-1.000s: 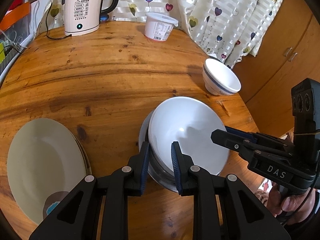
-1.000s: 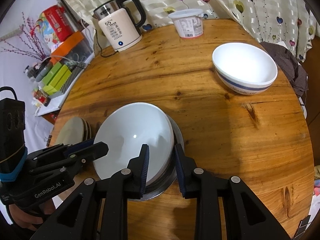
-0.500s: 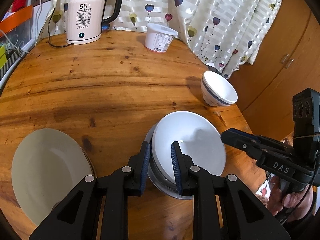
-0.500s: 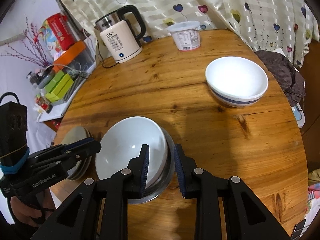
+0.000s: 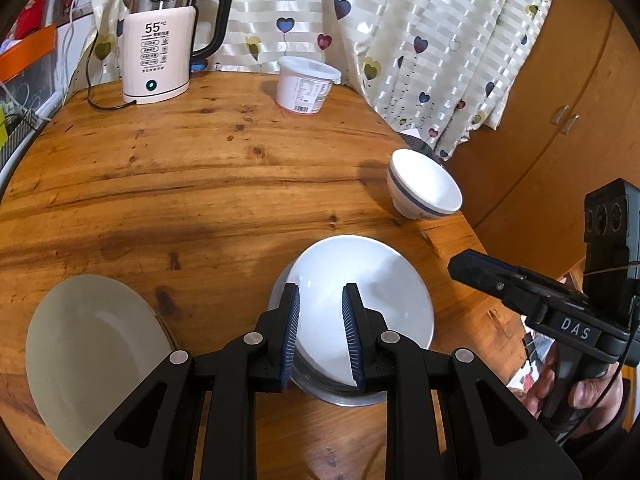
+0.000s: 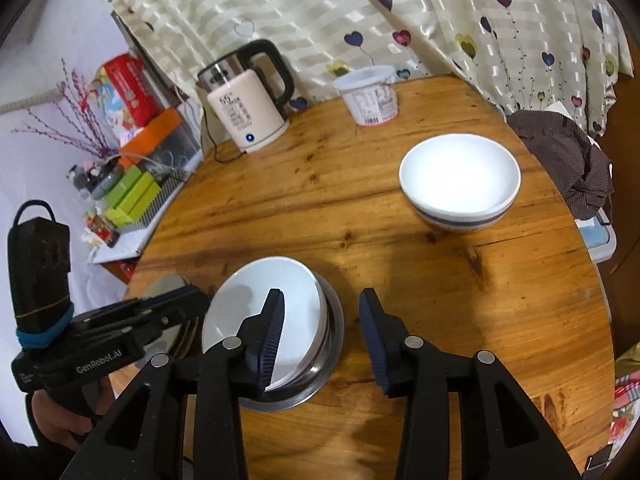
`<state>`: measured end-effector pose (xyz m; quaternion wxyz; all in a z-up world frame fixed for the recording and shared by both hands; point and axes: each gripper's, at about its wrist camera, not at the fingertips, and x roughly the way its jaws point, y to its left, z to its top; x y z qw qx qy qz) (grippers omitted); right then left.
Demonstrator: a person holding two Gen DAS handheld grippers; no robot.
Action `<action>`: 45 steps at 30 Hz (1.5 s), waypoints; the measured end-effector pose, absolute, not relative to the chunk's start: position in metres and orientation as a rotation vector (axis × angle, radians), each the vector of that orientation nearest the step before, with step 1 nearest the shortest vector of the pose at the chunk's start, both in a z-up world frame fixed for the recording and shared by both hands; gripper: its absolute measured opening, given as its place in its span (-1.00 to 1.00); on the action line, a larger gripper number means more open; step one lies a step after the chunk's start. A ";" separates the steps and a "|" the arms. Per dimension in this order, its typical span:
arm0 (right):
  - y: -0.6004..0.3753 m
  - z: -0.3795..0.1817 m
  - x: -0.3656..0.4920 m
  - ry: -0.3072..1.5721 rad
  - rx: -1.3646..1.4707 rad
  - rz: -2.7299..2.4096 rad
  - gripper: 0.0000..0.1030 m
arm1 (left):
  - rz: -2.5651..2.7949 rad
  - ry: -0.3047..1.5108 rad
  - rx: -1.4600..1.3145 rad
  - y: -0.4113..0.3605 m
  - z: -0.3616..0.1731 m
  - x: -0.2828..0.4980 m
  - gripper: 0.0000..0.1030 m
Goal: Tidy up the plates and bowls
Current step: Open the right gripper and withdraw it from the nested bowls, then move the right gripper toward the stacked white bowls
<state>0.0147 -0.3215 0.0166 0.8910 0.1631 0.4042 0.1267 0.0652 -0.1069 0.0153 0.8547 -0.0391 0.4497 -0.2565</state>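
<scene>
Nearest, the left gripper (image 5: 320, 332) has its jaws parted over the white bowl (image 5: 360, 304) nested in a steel bowl (image 6: 320, 376) on the table (image 5: 200, 184), the right gripper (image 6: 322, 336) beside it with jaws opening on nothing — plates (image 5: 92, 352) left, a blue-banded bowl (image 6: 460, 184) beyond, kettle (image 5: 160, 40) and tub (image 5: 306, 84) farthest.

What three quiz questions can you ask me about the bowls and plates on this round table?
1. True or false: the white bowl sits inside the metal bowl.
2. What colour is the stripe on the lone bowl? A red, B blue, C green.
3. Fill the gap: in the left wrist view, left of the nested bowls lies a stack of ___.

Key: 1 true; 2 B; 3 plates.
</scene>
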 end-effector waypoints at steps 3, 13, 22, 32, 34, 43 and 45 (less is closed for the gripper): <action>-0.324 0.020 0.013 0.814 0.362 0.284 -0.23 | -0.548 0.941 -0.077 -0.109 0.017 0.064 -0.55; -0.330 0.024 0.002 0.764 0.365 0.285 -0.16 | -0.581 0.921 -0.066 -0.114 0.026 0.053 -0.55; -0.343 0.032 -0.009 0.737 0.474 0.261 -0.17 | -0.611 0.897 -0.075 -0.112 0.034 0.037 -0.55; -0.369 0.031 -0.007 0.685 0.577 0.237 0.03 | -0.616 0.907 -0.064 -0.118 0.033 0.040 -0.55; -0.373 0.031 -0.004 0.687 0.591 0.234 0.07 | -0.616 0.911 -0.059 -0.119 0.032 0.042 -0.55; -0.387 0.025 0.003 0.707 0.621 0.230 0.27 | -0.630 0.931 -0.037 -0.132 0.032 0.059 -0.55; -0.391 0.024 0.004 0.705 0.627 0.226 0.28 | -0.637 0.931 -0.030 -0.136 0.034 0.062 -0.55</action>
